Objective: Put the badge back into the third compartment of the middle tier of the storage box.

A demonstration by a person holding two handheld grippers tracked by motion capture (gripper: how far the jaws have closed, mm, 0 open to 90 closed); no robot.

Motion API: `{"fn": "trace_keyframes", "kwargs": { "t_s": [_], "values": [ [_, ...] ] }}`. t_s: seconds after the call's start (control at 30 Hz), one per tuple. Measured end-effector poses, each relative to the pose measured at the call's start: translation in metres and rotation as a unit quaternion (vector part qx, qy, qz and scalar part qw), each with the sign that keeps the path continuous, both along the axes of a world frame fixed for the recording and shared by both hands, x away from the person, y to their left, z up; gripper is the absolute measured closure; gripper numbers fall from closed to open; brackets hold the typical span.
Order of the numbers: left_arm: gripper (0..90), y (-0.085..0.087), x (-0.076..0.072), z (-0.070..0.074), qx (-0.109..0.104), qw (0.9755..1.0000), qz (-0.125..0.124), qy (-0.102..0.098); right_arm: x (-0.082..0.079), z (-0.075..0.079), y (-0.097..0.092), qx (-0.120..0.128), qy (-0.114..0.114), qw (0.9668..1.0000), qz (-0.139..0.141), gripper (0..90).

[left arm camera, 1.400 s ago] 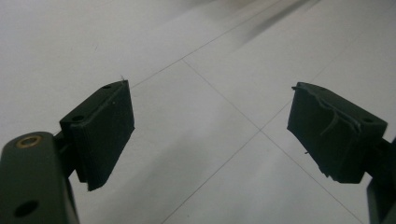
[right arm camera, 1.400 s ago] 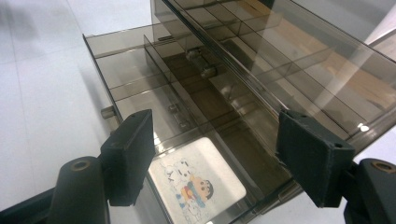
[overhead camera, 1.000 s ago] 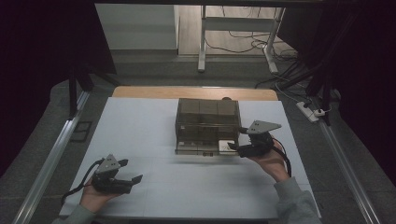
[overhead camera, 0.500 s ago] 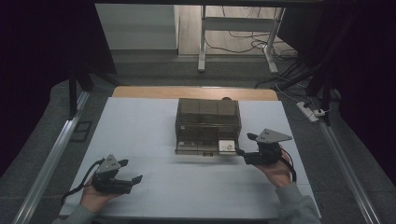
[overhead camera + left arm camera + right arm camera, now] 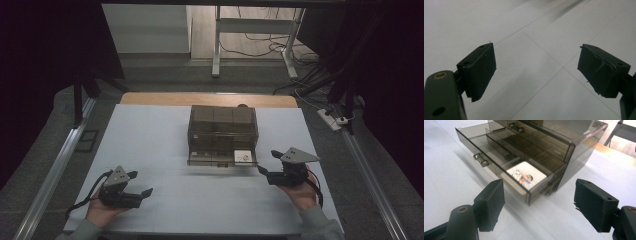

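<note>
Right hand-held gripper (image 5: 266, 170) sits with jaws spread, empty, just beside the smoky drawer box (image 5: 223, 130), whose lower drawer (image 5: 506, 170) stands pulled out holding a white printed card (image 5: 526, 176), probably loose. Left hand-held gripper (image 5: 142, 192), also spread, rests well apart on the worktop (image 5: 165, 135). A hasty push could skid the light box.

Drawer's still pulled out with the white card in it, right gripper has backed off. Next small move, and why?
Probably bring the right gripper forward to the drawer front and push it shut. The drawer stands pulled out of the smoky plastic organizer, the white printed card lies flat in its end compartment, and the right gripper sits open and empty just off that corner. The left gripper rests open, far off.
</note>
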State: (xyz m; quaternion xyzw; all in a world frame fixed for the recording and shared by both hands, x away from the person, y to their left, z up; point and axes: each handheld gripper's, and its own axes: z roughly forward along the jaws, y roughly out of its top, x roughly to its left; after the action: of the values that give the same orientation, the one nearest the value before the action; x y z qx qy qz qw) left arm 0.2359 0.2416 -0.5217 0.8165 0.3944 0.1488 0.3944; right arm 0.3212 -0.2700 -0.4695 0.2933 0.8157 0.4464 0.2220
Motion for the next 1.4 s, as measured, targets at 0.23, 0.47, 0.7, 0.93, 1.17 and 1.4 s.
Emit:
{"fn": "trace_keyframes", "kwargs": {
  "t_s": [0.23, 0.47, 0.7, 0.93, 1.17, 1.4],
  "values": [
    [14.6, -0.001, 0.001, 0.0, 0.001, 1.0, 0.002, 0.001, -0.01, -0.009, -0.017, 0.003, 0.004, 0.9999, -0.016, 24.0],
    [14.6, 0.0, 0.002, 0.0, 0.002, 1.0, 0.004, 0.002, -0.019, -0.018, -0.031, 0.005, 0.011, 0.9996, -0.026, 23.9],
    [14.6, 0.0, 0.002, 0.0, 0.005, 1.0, 0.007, 0.002, -0.024, -0.024, -0.037, -0.013, 0.013, 0.9996, -0.02, 23.7],
    [14.6, 0.001, 0.002, 0.0, 0.005, 1.0, 0.008, 0.001, -0.023, -0.027, -0.037, -0.016, 0.02, 0.9996, -0.015, 23.6],
    [14.6, 0.001, 0.002, 0.0, 0.005, 0.9999, 0.009, 0.001, -0.023, -0.028, -0.035, -0.018, 0.02, 0.9996, -0.01, 23.6],
    [14.6, 0.001, 0.002, 0.0, 0.006, 0.9999, 0.009, 0.001, -0.023, -0.028, -0.035, -0.019, 0.02, 0.9996, -0.011, 23.6]
  ]
}}
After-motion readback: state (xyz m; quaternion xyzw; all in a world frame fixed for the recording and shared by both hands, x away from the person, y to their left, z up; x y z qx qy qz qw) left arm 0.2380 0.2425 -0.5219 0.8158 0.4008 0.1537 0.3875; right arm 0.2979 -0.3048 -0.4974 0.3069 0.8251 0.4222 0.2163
